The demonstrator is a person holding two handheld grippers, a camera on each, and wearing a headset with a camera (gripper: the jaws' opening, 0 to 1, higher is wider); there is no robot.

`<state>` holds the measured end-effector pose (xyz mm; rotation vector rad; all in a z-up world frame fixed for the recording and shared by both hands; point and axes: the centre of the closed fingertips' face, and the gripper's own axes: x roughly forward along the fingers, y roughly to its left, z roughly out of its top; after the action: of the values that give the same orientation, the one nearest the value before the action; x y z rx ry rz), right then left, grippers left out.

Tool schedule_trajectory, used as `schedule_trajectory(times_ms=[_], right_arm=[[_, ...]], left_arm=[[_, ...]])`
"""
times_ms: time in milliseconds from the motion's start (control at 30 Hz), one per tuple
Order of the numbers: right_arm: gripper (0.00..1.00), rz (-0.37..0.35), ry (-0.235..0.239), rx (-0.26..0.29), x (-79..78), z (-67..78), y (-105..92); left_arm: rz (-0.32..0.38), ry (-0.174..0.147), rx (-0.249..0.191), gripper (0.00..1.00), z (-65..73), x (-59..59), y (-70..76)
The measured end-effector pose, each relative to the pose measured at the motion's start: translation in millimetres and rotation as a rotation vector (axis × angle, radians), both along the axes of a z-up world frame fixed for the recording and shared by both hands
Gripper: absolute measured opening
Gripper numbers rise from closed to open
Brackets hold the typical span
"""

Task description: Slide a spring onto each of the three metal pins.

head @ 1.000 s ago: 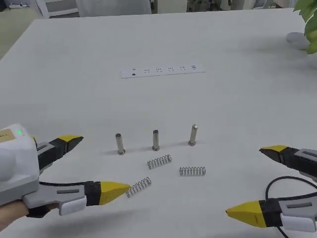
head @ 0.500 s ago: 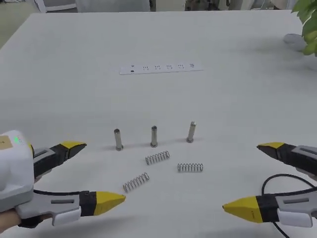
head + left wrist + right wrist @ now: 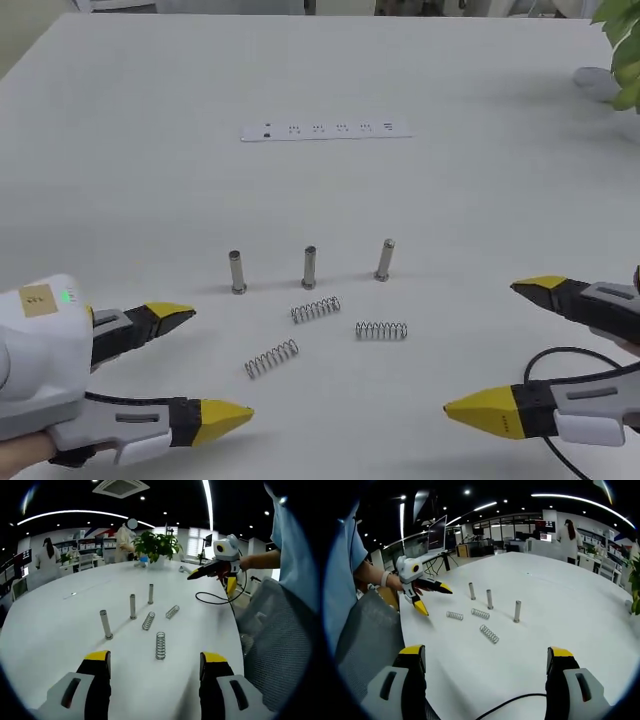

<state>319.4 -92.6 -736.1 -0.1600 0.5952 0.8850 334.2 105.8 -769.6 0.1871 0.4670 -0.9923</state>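
Three metal pins stand upright in a row on the white table: left pin (image 3: 237,272), middle pin (image 3: 309,267), right pin (image 3: 385,259). In front of them lie three loose springs (image 3: 315,309), (image 3: 381,329), (image 3: 271,358). My left gripper (image 3: 212,364) is open at the lower left, its jaws a little short of the nearest spring (image 3: 160,645). At the lower right my right gripper (image 3: 483,347) is open and holds nothing, well clear of the springs. The right gripper view has the pins (image 3: 489,599) and springs (image 3: 489,633) ahead of its jaws.
A white power strip (image 3: 325,130) lies flat farther back on the table. A potted plant (image 3: 625,50) stands at the far right edge. A grey mesh chair (image 3: 270,645) sits by the table's near edge. People stand in the office behind.
My left gripper has drawn back from the nearest spring, toward the table's front edge. The right gripper has hardly moved. The head camera has tilted slightly.
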Motion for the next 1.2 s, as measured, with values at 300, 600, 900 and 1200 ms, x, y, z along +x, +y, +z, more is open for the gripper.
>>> schedule_trajectory(times_ms=[300,600,900,1200], right_arm=[[1.0,0.01,0.001,-0.001,-0.1,0.0,3.1],[1.0,0.014,0.007,-0.006,-2.2,-1.4,3.0],[1.0,0.021,0.013,-0.006,-2.3,-2.1,4.4],[1.0,0.031,0.019,-0.004,-3.9,-3.8,6.0]], left_arm=[[-0.017,-0.002,0.022,0.53,-7.7,-1.5,-3.2],[-0.023,0.004,0.018,0.45,-12.9,-2.4,-7.2],[-0.025,0.016,0.039,0.32,-22.7,-0.1,-9.7],[-0.028,0.017,0.043,0.24,-25.5,1.6,-15.1]])
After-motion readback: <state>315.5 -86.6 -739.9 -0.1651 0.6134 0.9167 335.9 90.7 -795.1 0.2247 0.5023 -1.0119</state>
